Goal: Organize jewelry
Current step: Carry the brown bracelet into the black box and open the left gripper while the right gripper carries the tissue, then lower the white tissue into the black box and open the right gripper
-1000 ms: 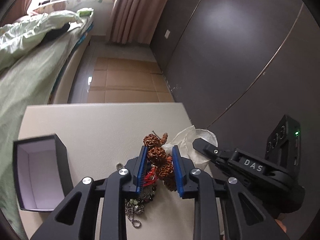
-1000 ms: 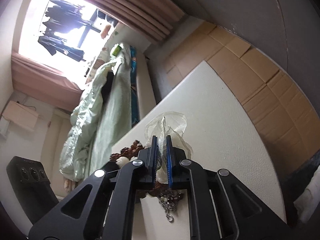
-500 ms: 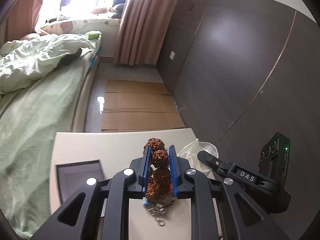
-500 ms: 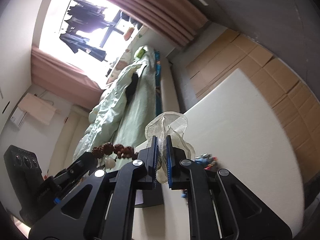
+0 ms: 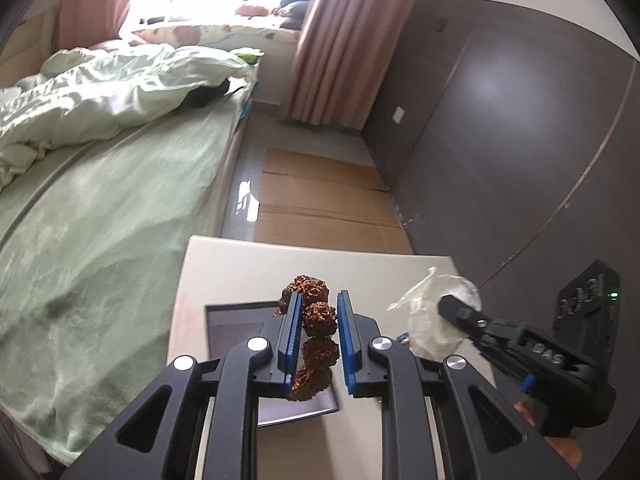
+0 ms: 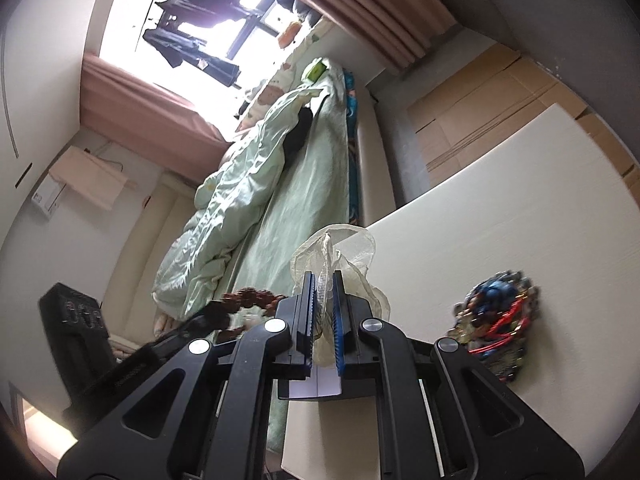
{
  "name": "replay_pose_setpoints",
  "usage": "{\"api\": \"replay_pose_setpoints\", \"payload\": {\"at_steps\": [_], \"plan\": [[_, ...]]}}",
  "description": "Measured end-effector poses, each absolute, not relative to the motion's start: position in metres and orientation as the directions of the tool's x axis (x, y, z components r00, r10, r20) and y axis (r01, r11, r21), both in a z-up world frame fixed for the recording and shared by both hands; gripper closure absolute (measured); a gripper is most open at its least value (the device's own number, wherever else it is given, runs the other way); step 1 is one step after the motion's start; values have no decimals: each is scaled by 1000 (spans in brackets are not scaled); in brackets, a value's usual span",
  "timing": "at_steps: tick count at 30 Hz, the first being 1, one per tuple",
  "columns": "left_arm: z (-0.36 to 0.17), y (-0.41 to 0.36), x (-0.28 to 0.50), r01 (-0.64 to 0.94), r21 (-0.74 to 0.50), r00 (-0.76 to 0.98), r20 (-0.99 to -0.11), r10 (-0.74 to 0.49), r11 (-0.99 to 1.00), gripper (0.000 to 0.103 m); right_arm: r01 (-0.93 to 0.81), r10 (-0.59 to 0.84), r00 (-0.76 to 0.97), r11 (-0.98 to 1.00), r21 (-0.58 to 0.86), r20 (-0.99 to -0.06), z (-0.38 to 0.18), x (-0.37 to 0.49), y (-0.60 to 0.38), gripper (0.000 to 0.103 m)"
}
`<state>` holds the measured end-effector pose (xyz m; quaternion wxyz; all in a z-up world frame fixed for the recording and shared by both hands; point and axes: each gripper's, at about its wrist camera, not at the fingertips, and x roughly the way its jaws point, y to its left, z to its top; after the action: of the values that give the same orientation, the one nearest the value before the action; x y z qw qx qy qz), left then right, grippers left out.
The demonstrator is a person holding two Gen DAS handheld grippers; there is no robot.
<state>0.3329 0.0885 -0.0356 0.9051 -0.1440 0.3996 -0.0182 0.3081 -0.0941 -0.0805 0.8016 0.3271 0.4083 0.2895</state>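
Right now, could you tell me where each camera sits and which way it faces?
Left wrist: behind the left claw, facing the bed; holds a brown bead bracelet above the open box; right claw visible.
Right wrist: rolled sideways behind the right claw, facing the window; grips a sheer pouch.
Shared: table, bed, pouch, bracelet.

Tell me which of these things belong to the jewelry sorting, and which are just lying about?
Part of the job:
brown bead bracelet, held in the left gripper
sheer pouch, held in the right gripper
open box
jewelry pile

Just lying about:
bed
curtain
cardboard
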Motion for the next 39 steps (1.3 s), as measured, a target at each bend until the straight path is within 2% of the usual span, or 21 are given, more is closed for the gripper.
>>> {"api": "replay_pose_setpoints", "payload": {"at_steps": [5, 6, 7, 8, 10, 16, 22, 23, 24, 26, 27, 31, 39], "plan": [[-56, 103, 339, -145, -250, 651, -752, -98, 957, 84, -204, 728, 485, 632, 748, -484, -84, 306, -77, 94], [-57, 105, 339, -156, -236, 650, -756, -81, 959, 63, -205, 730, 480, 632, 747, -486, -85, 306, -73, 94], [-58, 106, 338, -165, -225, 651, -756, -66, 960, 48, -206, 731, 475, 633, 746, -489, -86, 307, -69, 94], [-56, 109, 334, -170, -225, 674, -737, -53, 959, 27, -209, 732, 471, 635, 744, -492, -86, 308, -64, 94], [-51, 114, 325, -171, -217, 708, -706, -34, 961, 26, -218, 735, 462, 636, 740, -496, -88, 308, -56, 94], [-52, 133, 313, -206, -201, 700, -715, 1, 958, 26, -237, 748, 427, 635, 735, -508, -93, 309, -36, 94], [-54, 152, 297, -246, -206, 695, -718, 24, 947, 22, -268, 763, 375, 633, 726, -527, -99, 307, -10, 93], [-53, 153, 294, -250, -204, 695, -718, 29, 947, 19, -271, 759, 368, 641, 719, -538, -99, 306, -6, 91], [-53, 156, 292, -255, -203, 696, -718, 33, 945, 16, -269, 755, 356, 647, 713, -550, -100, 306, -1, 83], [-51, 158, 286, -261, -205, 697, -716, 37, 943, 13, -264, 757, 344, 645, 717, -555, -102, 306, 3, 17], [-50, 160, 285, -263, -205, 698, -715, 39, 943, 9, -259, 750, 368, 651, 714, -550, -100, 304, 1, 12], [-48, 159, 281, -267, -210, 702, -711, 40, 941, 9, -254, 733, 406, 664, 703, -546, -95, 302, -18, 12], [-46, 133, 280, -219, -231, 715, -699, -5, 948, 9, -170, 629, 470, 753, 636, -619, -100, 307, -81, 12]]}}
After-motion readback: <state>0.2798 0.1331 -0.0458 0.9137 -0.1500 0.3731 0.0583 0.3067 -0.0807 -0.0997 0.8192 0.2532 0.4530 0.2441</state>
